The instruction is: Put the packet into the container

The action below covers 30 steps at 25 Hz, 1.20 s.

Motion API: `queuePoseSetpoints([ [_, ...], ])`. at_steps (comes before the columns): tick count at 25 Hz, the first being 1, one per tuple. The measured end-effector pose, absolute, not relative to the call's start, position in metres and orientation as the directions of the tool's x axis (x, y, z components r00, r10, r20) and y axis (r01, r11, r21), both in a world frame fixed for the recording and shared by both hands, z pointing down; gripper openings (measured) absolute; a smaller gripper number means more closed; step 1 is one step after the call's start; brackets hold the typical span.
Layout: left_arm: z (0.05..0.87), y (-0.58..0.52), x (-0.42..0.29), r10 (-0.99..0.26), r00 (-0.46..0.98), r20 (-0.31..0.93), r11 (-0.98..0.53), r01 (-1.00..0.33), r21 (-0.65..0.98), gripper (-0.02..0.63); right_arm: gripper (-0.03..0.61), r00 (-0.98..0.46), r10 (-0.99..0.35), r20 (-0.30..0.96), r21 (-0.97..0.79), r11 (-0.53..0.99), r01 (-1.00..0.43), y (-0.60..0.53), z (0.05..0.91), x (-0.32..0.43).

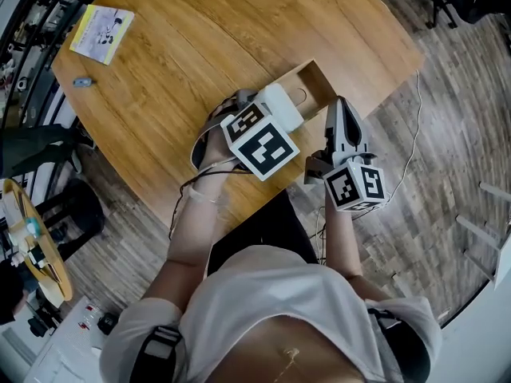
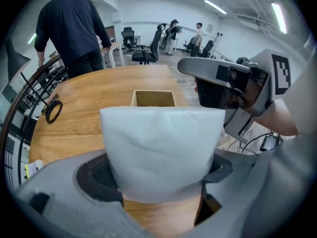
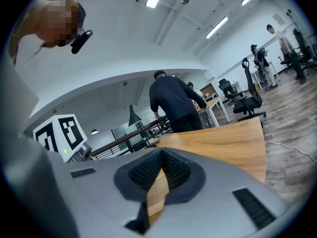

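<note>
Left claw (image 2: 159, 185) was clamped on the packet (image 2: 161, 150). The white pillow pack was pinched at its lower part between both pads, and most of it stood up past the jaw tips and filled the gap edge to edge. The packet was held above the counter (image 2: 89, 98), at the near end of the container (image 2: 153, 98). That is an open wooden box whose cavity showed just beyond the packet's top edge. The packet was not inside, and I couldn't tell whether it touched the rim.

Right claw (image 3: 159, 175) was closed to a sliver with nothing in it, only counter wood visible through the slit. In the head view it sat just right of the container, close beside the left claw.

Far left on the counter were a yellow-white leaflet (image 1: 102, 33) and a black cable loop (image 2: 52, 110), well apart from the box.
</note>
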State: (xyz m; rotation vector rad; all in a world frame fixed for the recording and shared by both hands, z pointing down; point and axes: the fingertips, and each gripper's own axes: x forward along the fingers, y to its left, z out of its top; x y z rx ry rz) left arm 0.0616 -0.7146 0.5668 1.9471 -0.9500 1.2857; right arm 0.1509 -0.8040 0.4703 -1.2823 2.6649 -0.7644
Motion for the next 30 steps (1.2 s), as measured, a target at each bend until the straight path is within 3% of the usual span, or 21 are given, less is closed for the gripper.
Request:
queuePoseSetpoints([
  [13, 0.597, -0.718, 0.061, -0.074, 0.143, 0.987, -0.555, -0.828, 0.079, 0.466, 0.012, -0.625, -0.769, 0.134, -0.501, 0.492, -0.712, -0.819, 0.478, 0.167],
  [30, 0.597, -0.712, 0.066, -0.061, 0.218, 0.974, -0.579, -0.803, 0.143, 0.482, 0.012, -0.633, -0.762, 0.137, -0.514, 0.491, -0.703, -0.819, 0.482, 0.168],
])
